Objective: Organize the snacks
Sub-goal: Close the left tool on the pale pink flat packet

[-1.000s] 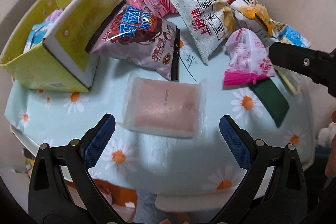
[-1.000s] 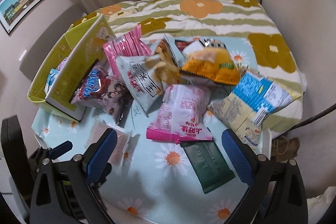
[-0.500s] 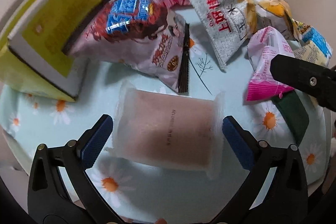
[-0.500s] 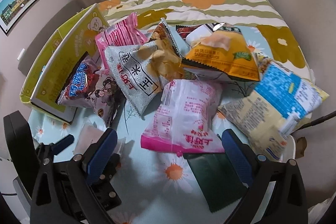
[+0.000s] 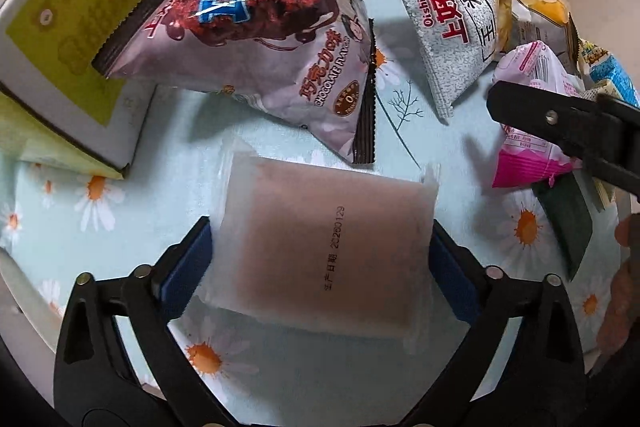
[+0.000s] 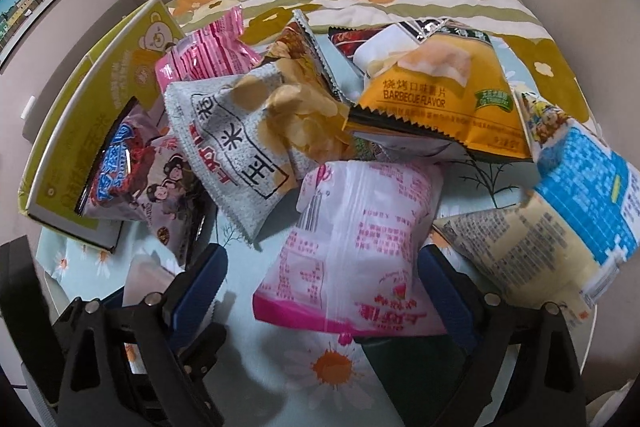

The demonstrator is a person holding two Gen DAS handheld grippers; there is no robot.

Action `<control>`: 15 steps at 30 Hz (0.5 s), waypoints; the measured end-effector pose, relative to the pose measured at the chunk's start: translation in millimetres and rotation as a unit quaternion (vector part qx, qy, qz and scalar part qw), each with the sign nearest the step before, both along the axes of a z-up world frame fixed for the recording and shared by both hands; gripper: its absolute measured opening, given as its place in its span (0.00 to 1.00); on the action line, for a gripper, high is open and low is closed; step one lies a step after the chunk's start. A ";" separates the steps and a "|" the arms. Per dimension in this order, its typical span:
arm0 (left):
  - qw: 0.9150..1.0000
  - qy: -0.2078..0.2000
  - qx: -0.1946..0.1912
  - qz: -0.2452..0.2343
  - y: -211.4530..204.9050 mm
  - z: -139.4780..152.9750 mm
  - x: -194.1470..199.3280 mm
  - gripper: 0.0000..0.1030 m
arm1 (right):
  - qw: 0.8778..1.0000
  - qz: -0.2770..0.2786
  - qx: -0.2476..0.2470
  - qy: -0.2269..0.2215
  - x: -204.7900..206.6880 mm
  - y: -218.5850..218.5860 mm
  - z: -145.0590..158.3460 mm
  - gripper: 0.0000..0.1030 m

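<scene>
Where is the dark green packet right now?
In the right wrist view, the dark green packet lies flat at bottom centre-right, tucked under the pink-and-white bag's near edge.

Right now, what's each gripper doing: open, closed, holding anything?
Left gripper: closing around the frosted packet, not yet gripping.
Right gripper: closing around the pink-and-white bag, not yet gripping.

Soft, even indoor light; faint shadows under the snack bags (image 5: 256, 39). Glare glints on foil at upper centre. Fisheye bends the edges; lower right seems slightly motion-blurred.
</scene>
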State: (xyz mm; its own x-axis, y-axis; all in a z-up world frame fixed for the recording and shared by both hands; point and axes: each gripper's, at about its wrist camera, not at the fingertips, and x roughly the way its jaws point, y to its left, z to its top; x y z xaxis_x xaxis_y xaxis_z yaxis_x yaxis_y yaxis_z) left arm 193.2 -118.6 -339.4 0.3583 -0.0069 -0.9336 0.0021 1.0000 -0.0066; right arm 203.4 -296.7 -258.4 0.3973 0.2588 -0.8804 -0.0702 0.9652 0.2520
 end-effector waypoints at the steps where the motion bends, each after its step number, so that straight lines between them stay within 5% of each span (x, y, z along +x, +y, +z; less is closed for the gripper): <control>1: 1.000 0.001 0.000 -0.001 2.1 0.2 0.4 0.90 | 1.000 -0.001 -0.001 0.001 1.6 0.0 -1.2 0.89; 9: 1.000 0.004 -0.006 -0.011 16.0 3.9 8.9 0.79 | 1.000 -0.005 -0.008 0.006 8.6 1.5 -7.9 0.87; 15: 1.000 0.008 -0.014 -0.009 25.7 8.9 16.4 0.78 | 1.000 -0.003 -0.013 0.009 10.5 3.6 -13.5 0.74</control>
